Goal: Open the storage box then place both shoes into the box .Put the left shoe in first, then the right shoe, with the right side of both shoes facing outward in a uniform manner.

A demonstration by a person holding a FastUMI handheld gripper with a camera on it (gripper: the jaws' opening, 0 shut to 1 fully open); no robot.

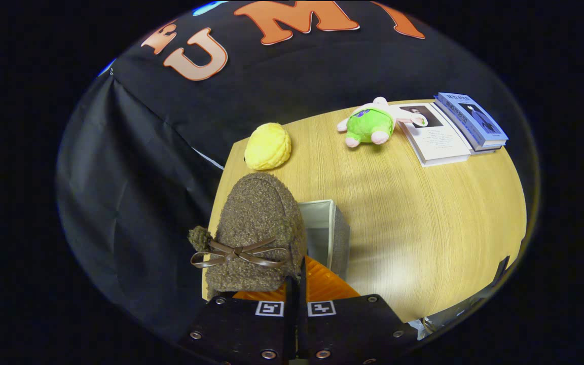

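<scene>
Gripper [294,284] jaws clenched on the fuzzy shoe [256,228] at its heel rim, held just above/beside the open box [328,230]; prob. light, soft, squashy, so grip rim firmly.

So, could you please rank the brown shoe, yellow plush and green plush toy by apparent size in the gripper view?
1. Brown shoe, held in the closed fingers, enlarged by nearness.
2. Green plush toy and yellow plush: look alike, unranked.

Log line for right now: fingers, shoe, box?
fingers: shut on brown fuzzy shoe, held above table | storage box: open, just beyond the shoe | second shoe: unseen
</scene>
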